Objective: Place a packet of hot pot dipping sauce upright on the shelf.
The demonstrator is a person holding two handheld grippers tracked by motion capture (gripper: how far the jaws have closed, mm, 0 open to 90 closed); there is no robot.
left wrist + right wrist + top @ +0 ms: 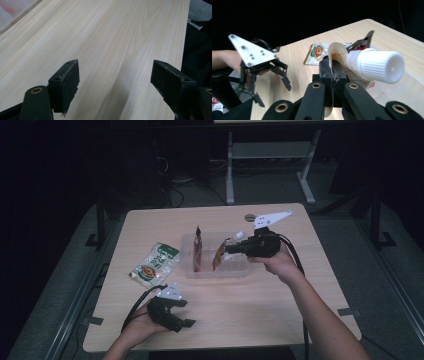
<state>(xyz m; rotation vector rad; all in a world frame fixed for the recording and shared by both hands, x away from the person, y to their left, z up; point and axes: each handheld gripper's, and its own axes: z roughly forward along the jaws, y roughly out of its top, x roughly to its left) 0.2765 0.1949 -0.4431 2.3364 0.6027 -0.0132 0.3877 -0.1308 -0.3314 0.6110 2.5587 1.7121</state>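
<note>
2 hand-held grippers, right hand-held gripper point(332, 75) clamped on spouted pouch point(372, 65) above clear tray point(216, 270), left hand-held gripper point(115, 82) wide, empty, over counter point(112, 32)

A clear plastic tray point(216, 271) sits mid-table on the pale wooden table point(250, 305); a dark upright sachet point(198, 247) stands in it, a green-topped flat packet point(155, 264) lying left of it.

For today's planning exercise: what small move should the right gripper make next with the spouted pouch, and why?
Probably lower it into the clear tray and release. The right gripper is shut on the spouted pouch, held just above the tray beside a dark pouch standing there; the left gripper waits open.
</note>
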